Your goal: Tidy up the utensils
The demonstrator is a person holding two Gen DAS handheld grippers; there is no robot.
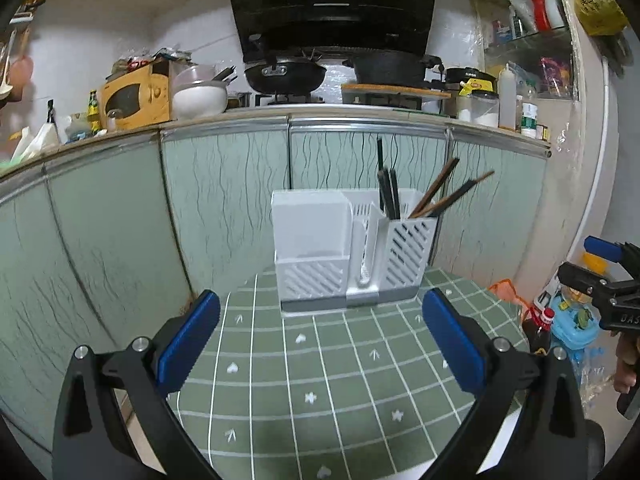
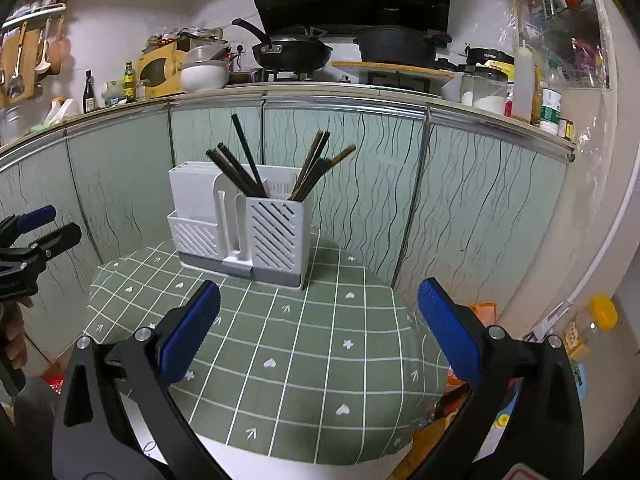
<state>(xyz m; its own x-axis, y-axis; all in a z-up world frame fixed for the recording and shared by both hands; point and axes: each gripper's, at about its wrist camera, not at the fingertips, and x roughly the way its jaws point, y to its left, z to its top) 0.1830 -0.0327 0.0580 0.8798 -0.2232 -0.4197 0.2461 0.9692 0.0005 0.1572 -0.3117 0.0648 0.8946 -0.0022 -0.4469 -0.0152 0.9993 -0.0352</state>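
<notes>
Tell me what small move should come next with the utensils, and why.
Probably back both grippers away. The chopsticks already stand in the white holder, in two bunches, and none lies on the green cloth. The left gripper and right gripper are open and empty, short of the holder. If any tidying remains, the right gripper could straighten the leaning brown chopsticks.

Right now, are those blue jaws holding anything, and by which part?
Nothing is held. The left gripper and right gripper both stand open above the green cloth.
</notes>
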